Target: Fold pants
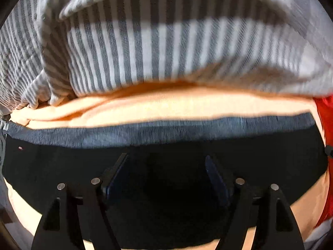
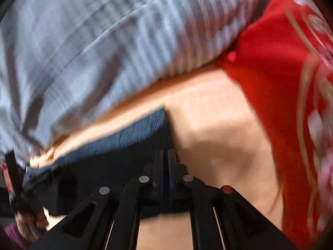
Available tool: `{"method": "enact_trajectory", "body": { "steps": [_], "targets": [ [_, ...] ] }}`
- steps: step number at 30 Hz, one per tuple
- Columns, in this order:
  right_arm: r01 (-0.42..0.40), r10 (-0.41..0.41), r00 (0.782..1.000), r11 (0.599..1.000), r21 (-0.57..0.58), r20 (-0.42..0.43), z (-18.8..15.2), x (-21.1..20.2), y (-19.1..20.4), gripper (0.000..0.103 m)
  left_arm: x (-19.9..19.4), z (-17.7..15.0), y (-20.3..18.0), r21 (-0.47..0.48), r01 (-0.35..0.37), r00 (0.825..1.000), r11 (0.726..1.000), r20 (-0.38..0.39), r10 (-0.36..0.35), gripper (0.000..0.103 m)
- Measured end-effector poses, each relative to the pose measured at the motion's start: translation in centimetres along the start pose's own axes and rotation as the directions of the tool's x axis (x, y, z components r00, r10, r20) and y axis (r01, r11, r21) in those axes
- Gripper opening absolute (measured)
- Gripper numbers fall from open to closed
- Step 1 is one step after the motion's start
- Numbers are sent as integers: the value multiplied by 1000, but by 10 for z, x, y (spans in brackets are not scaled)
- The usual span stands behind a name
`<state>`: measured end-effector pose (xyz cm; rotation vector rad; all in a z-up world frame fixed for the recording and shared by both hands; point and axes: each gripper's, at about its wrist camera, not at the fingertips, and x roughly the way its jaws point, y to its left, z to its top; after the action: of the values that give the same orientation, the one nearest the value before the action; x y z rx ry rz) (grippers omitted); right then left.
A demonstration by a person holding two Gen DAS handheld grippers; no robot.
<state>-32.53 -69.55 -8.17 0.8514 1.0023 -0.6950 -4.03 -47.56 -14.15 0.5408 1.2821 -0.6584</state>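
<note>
Down below the left hand-held gripper (image 1: 166, 166), the dark pants (image 1: 166, 187) are lying folded into a broad black band across a pale peach fabric surface (image 1: 166, 108), with a grey-blue ribbed waistband (image 1: 162, 131) running along the far edge of the band. The left hand-held gripper's jaws are standing spread wide over the black cloth, pointing steeply down at it — nothing is being pinched between its pads (image 1: 116, 179), though whether their tips are touching the fabric is hard to tell against the dark cloth.

In the right wrist view, the right hand-held gripper (image 2: 165, 156) is sitting with its jaws pressed together at the corner of the pants (image 2: 116, 166), right where the waistband (image 2: 133, 133) ends; the black fingers and black cloth are blending, so I cannot tell whether a fold of fabric is caught between them. At the lower left of that view, a person's hand (image 2: 27, 220) is gripping a dark handle just beside the far end of the pants.

Beyond the pants, a grey-and-white striped cloth (image 1: 166, 41) is bulging up in soft folds, its lower edge resting on the peach surface. A red patterned fabric (image 2: 281, 104) is lying to the right — just beside the peach surface and touching the striped cloth. Both views are blurring slightly.
</note>
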Motion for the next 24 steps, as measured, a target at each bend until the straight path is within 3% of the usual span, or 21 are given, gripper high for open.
{"method": "enact_trajectory", "body": {
  "steps": [3, 4, 7, 10, 14, 15, 17, 19, 24],
  "targets": [
    [35, -36, 997, 999, -18, -70, -31, 16, 2, 5, 17, -23, -5, 37, -45, 997, 998, -68, 48, 76],
    [33, -33, 996, 999, -2, -86, -37, 23, 0, 4, 21, -31, -1, 18, -33, 997, 999, -74, 34, 76],
    [5, -1, 998, 999, 49, -64, -40, 22, -3, 4, 12, -42, 10, -18, -32, 997, 999, -74, 30, 76],
    [9, -7, 998, 1000, 22, -61, -45, 8, 5, 8, 2, -55, 23, -16, -44, 996, 999, -84, 42, 76],
    [26, -25, 997, 1000, 12, -70, -69, 4, 16, 33, -17, -72, 53, -19, -71, 995, 997, -76, 69, 76],
    [31, -30, 997, 999, 11, -77, -77, 3, 22, 34, -21, -77, 66, -24, -74, 995, 997, -71, 72, 76],
    [35, -35, 995, 999, -2, -91, -89, 6, 41, 34, -27, -76, 86, -39, -80, 995, 996, -61, 77, 76],
    [31, -31, 994, 1000, -7, -105, -98, -5, 28, 34, -34, -72, 103, -54, -90, 995, 995, -43, 87, 76],
    [3, -5, 993, 1000, -17, -121, -110, -1, 63, 34, -33, -50, 148, -98, -122, 992, 988, 6, 123, 76]
  ]
}}
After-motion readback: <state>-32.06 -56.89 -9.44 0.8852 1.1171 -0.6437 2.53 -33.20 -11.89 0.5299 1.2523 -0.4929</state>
